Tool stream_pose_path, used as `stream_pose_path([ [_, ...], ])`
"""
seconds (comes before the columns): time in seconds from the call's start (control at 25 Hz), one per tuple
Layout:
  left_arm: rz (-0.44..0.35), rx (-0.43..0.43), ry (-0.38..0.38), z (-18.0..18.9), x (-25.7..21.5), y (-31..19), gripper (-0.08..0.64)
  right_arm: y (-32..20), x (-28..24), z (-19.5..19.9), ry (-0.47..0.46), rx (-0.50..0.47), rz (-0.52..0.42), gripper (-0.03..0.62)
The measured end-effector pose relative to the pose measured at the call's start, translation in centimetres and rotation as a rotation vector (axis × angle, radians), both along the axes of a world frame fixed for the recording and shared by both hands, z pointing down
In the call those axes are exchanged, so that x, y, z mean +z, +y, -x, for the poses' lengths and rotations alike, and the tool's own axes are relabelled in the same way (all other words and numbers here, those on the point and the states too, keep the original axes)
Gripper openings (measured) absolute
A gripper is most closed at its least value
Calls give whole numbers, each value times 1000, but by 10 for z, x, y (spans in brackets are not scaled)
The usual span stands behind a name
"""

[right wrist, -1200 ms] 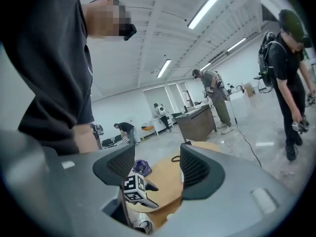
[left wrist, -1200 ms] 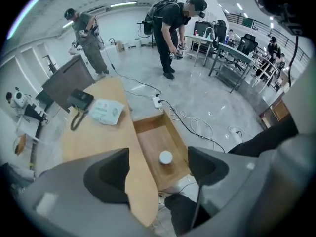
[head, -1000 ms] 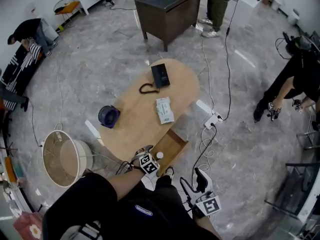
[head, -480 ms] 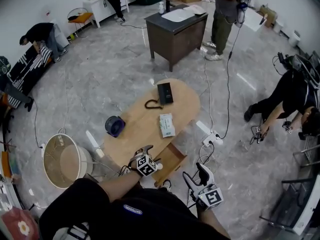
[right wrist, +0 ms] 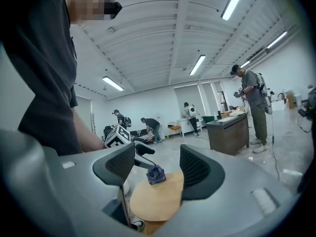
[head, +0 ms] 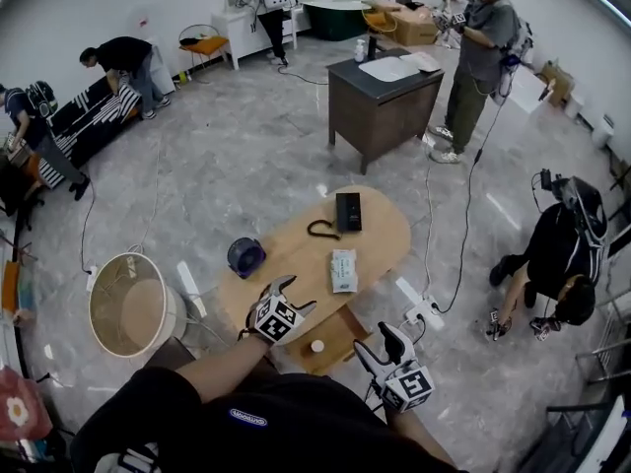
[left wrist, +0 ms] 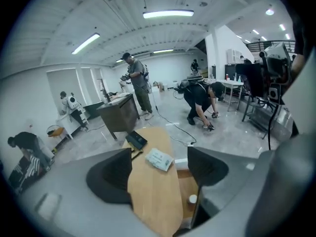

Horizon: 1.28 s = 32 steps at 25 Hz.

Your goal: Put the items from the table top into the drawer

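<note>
On the oval wooden table (head: pixel 296 282) lie a black flat device (head: pixel 347 211), a black cable (head: pixel 320 230), a white packet (head: pixel 343 270) and a purple round object (head: pixel 245 256). The drawer (head: pixel 338 327) stands pulled out at the table's near side, with a small white item (head: pixel 316 346) lying in it. My left gripper (head: pixel 294 296) hovers open and empty above the table's near end. In the left gripper view the packet (left wrist: pixel 159 158) and the drawer (left wrist: pixel 183 184) show between its jaws. To the right of the drawer my right gripper (head: pixel 378 345) is open and empty, facing the purple object (right wrist: pixel 156 174).
A dark desk (head: pixel 385 92) stands beyond the table. A round cream basket (head: pixel 133 308) sits on the floor at the left. A power strip (head: pixel 424 311) and cables lie on the floor to the right of the table. Several people work around the room.
My left gripper has lifted up out of the drawer area, empty, and now hangs over the table's near end. The small white item stays in the drawer. The right gripper rose slightly.
</note>
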<state>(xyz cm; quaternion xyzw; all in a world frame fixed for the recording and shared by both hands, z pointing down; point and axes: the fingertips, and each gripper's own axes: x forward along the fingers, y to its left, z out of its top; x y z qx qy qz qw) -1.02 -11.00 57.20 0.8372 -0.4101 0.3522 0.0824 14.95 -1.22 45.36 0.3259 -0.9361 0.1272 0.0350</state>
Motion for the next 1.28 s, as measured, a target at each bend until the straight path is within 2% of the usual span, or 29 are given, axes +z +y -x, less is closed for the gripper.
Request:
stream_pose_path([
  [0.24,-73,-81,48,26,-48,-7,360,-10,-17,18,-9,-58,-25,293],
  [0.76,-206,-239,180,75,-130,2,357,-24,-19,55,-16,-160,-36,291],
  [1.04,-242,-329,245,110,-141,14,353,-27,-26,80,-19,-196,-42,291],
  [1.28,-318,-356,310,138,-142,15,336,-54,-26,93,-7,-140,-37,291],
])
